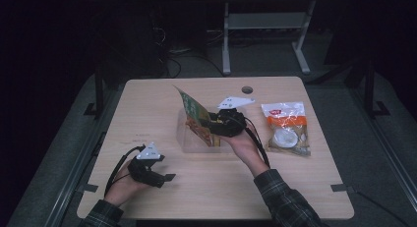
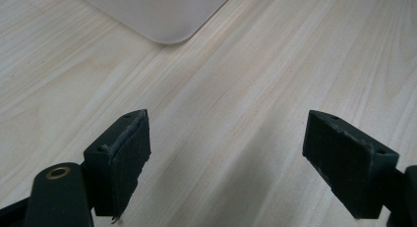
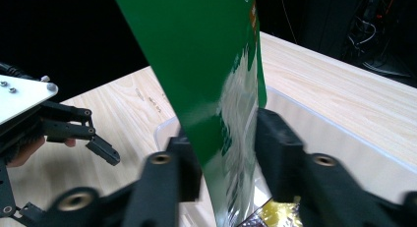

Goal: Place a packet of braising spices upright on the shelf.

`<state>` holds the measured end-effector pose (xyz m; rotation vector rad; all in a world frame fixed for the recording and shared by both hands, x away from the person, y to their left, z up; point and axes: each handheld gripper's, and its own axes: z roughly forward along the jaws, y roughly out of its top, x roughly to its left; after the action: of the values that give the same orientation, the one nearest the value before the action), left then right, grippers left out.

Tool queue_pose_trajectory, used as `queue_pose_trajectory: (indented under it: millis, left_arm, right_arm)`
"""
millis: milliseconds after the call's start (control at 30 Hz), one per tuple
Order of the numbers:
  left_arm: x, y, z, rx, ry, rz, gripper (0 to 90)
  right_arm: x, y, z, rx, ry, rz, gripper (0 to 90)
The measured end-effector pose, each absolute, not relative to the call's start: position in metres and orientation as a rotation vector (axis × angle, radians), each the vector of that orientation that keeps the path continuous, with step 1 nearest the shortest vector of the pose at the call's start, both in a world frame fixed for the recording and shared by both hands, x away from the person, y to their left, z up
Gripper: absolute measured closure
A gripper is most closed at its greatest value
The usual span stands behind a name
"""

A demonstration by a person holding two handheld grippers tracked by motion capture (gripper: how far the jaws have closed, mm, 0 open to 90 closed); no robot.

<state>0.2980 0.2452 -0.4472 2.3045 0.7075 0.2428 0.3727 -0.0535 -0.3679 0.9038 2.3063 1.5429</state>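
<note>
A green and orange snack packet (image 1: 193, 114) stands upright in a clear plastic bin (image 1: 196, 144) at the middle of the table. My right gripper (image 1: 216, 124) reaches into the bin from the right. In the right gripper view the packet (image 3: 206, 55) rises between the jaws of my right gripper (image 3: 228, 153), which stand apart and are not pressed flat on it, above the bin's rim (image 3: 339, 133). My left gripper (image 1: 166, 180) rests on the wood near the front left. It is open, with bare tabletop between its pads (image 2: 226, 158) and the bin's corner (image 2: 162, 15) ahead.
A second packet (image 1: 286, 128), orange and white with a clear window, lies flat to the right of the bin. The wooden table (image 1: 221, 197) has a cable hole (image 1: 247, 89) near its far edge. Beyond it, a dark floor and metal desk legs.
</note>
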Motion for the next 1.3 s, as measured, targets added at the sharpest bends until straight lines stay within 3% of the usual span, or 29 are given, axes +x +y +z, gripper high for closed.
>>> queue_pose_trajectory:
  millis: [100, 300, 867, 1300]
  left_arm:
    - [0.298, 0.245, -0.447, 2.302, 0.709, 0.243, 17.6]
    - [0.298, 0.245, -0.447, 2.301, 0.711, 0.238, 17.6]
    - [0.298, 0.245, -0.447, 2.298, 0.711, 0.217, 17.4]
    - [0.297, 0.244, -0.448, 2.305, 0.696, 0.217, 17.4]
  right_arm:
    - [0.371, -0.054, -0.366, 0.893, 2.314, 1.525, 48.5]
    - [0.366, -0.061, -0.360, 0.870, 2.340, 1.511, 39.0]
    - [0.340, -0.096, -0.355, 0.800, 2.356, 1.509, 35.3]
    - [0.321, -0.131, -0.380, 0.874, 2.401, 1.451, 34.4]
